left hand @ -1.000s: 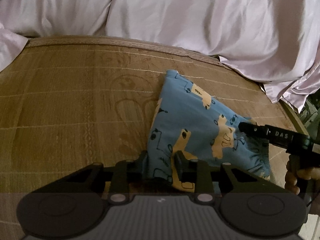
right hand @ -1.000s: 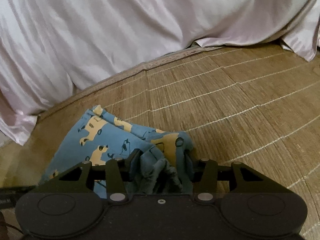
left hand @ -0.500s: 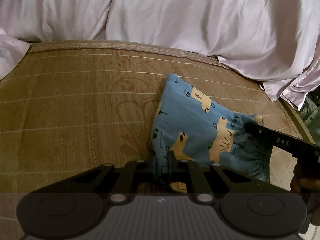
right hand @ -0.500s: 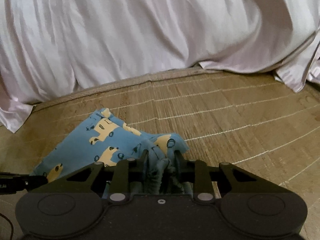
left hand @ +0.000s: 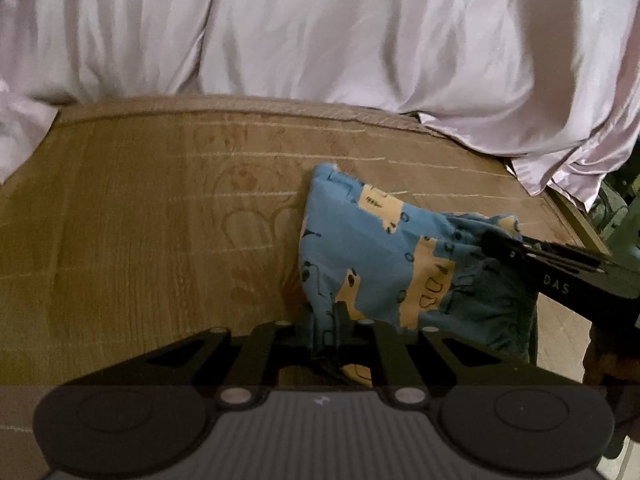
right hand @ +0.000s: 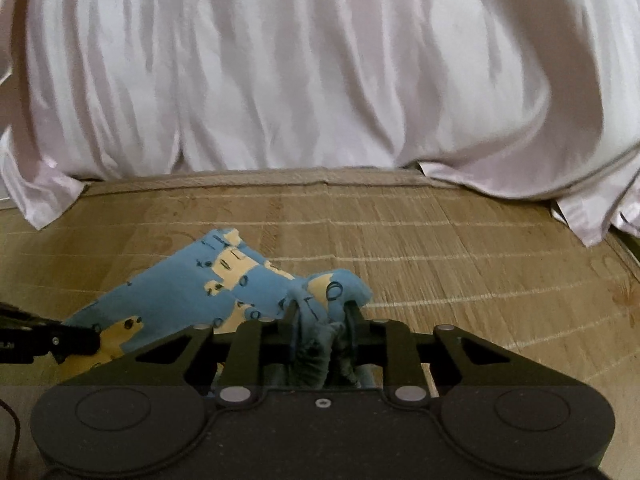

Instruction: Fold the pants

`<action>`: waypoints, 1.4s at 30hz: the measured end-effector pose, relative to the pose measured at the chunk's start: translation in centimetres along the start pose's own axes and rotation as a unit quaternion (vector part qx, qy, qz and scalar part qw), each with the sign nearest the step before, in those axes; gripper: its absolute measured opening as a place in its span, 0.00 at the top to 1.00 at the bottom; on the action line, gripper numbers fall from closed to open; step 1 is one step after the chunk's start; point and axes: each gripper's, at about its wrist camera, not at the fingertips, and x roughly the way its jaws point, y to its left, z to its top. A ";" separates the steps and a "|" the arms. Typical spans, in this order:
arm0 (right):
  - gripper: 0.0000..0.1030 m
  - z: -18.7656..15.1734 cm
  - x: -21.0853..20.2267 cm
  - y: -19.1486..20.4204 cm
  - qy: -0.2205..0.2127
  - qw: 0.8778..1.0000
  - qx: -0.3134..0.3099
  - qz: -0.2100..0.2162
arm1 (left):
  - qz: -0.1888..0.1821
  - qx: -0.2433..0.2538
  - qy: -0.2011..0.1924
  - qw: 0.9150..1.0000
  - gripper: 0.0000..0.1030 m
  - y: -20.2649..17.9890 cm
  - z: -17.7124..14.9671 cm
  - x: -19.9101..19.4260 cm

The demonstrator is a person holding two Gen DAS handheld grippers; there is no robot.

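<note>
Both grippers have closed in since a second ago, and the pants point(left hand: 384, 256) now rise off the mat point(left hand: 140, 240) at the gripped ends. The left gripper point(left hand: 336, 320) pinches the near blue edge between narrow jaws. The right gripper point(right hand: 322, 312) clamps the bunched waistband, its tip visible in the left view too. White sheet point(right hand: 320, 72) hangs behind. The pants' far corner lies on the mat.
</note>
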 end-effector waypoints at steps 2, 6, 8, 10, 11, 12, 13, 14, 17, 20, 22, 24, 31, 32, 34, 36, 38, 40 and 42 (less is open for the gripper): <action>0.80 0.4 -0.3 0.1 -0.008 1.000 -0.008 0.007 | 0.000 0.005 -0.004 1.000 0.91 -0.3 0.1 -0.2; 0.81 1.2 -0.5 0.0 -0.023 0.999 -0.026 0.023 | -0.004 -0.002 -0.008 1.000 0.91 -0.4 0.5 -0.3; 0.82 1.8 -0.5 0.0 -0.028 0.999 -0.037 0.028 | -0.005 -0.005 -0.013 1.000 0.91 -0.4 0.7 -0.3; 0.83 2.2 -0.6 0.0 -0.034 0.998 -0.047 0.031 | -0.004 -0.009 -0.020 1.000 0.91 -0.6 1.0 -0.4; 0.83 2.5 -0.6 -0.1 -0.037 0.997 -0.053 0.033 | -0.005 -0.009 -0.024 1.000 0.91 -0.7 1.1 -0.5; 0.83 2.8 -0.6 -0.1 -0.039 0.997 -0.058 0.034 | -0.006 -0.008 -0.028 1.000 0.91 -0.8 1.3 -0.6; 0.83 3.1 -0.6 -0.2 -0.042 0.997 -0.061 0.035 | -0.005 -0.007 -0.033 0.999 0.91 -0.9 1.5 -0.7; 0.84 3.6 -0.6 -0.3 -0.045 0.996 -0.064 0.036 | -0.004 -0.008 -0.036 0.999 0.91 -1.1 1.7 -0.7; 0.84 5.3 -0.1 -0.5 -0.057 0.995 -0.075 0.036 | -0.003 -0.018 -0.042 0.999 0.91 -1.6 2.9 -0.5; 0.85 6.9 0.6 -0.6 -0.070 0.992 -0.097 0.035 | 0.001 -0.022 -0.056 0.998 0.91 -2.0 4.3 -0.4; 0.85 8.1 1.3 -0.6 -0.078 0.990 -0.113 0.035 | 0.005 -0.020 -0.067 0.998 0.91 -2.3 5.3 -0.1; 0.85 9.3 2.0 -0.6 -0.086 0.987 -0.130 0.036 | 0.007 -0.020 -0.077 0.997 0.91 -2.6 6.3 0.3; 0.85 13.9 6.5 0.1 -0.121 0.978 -0.166 0.047 | 0.041 -0.004 -0.120 0.992 0.91 -2.2 9.4 1.7; 0.85 14.0 7.7 0.3 -0.120 0.977 -0.167 0.052 | 0.049 0.001 -0.122 0.991 0.91 -1.9 9.4 2.1; 0.85 13.7 10.2 0.6 -0.101 0.979 -0.167 0.053 | 0.070 0.016 -0.114 0.991 0.91 -1.2 9.1 3.8; 0.84 12.6 13.3 0.8 -0.069 0.981 -0.171 0.054 | 0.089 0.016 -0.088 0.992 0.91 -0.3 8.6 5.9; 0.84 10.9 15.9 0.9 -0.035 0.983 -0.172 0.050 | 0.097 -0.001 -0.051 0.994 0.91 0.7 8.0 7.8; 0.84 9.5 17.4 0.7 -0.022 0.984 -0.173 0.036 | 0.103 -0.008 -0.040 0.994 0.91 1.2 7.2 8.4; 0.82 9.1 17.9 0.0 -0.019 0.988 -0.152 0.034 | 0.105 0.002 -0.045 0.994 0.88 1.1 6.8 8.4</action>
